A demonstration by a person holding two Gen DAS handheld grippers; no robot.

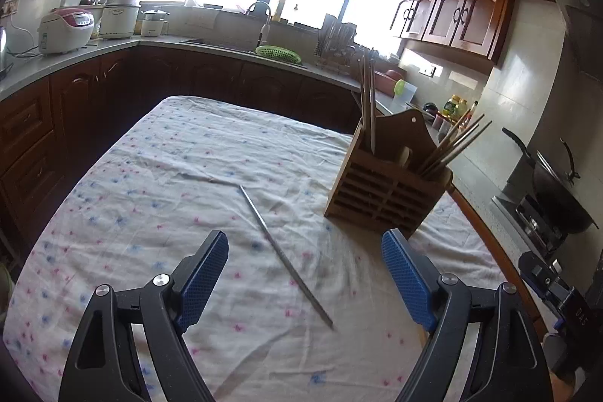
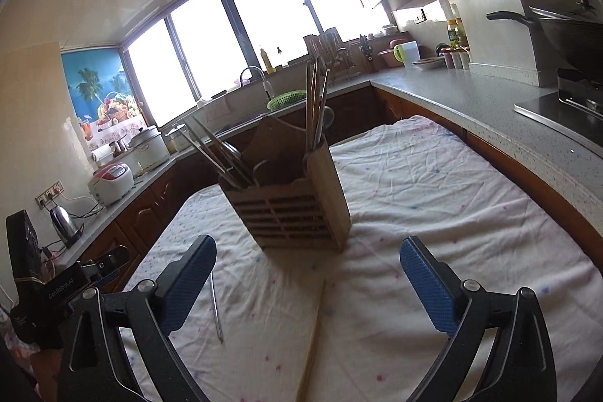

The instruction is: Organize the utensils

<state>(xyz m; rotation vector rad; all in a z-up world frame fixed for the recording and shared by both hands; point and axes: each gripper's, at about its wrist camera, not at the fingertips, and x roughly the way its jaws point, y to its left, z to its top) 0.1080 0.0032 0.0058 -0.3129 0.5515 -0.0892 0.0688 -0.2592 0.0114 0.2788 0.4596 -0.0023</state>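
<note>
A: Item 1, left gripper. Fingers spread wide, nothing pinched. Blue pads, black frame.

B: What lies btwn them?

A: Metal chopstick, flat on the floral cloth covering the worktop. Runs diagonally, far tip up-left, near tip low and right of centre. Lies in the gap btwn the fingers, touching neither.

B: Item 2?

A: Right gripper. Fingers also spread wide, holding nothing. Wooden chopstick on the cloth, in the gap, near end running out of the bottom of the view. Not touched by either pad.

B: Same metal one in the right wrist view?

A: Yes, metal chopstick just inside the left finger, lying apart from the wooden one.

B: Farther out?

A: Wooden utensil holder, slatted front, upright on the cloth ahead of both grippers. Chopsticks stand in its right compartment, more lean out of the left; spoon handle approx. in the middle. From the left wrist view the holder sits ahead and right of the fingers.

B: Beyond?

A: Kitchen counter, rice cooker, green basket by the sink.
</note>
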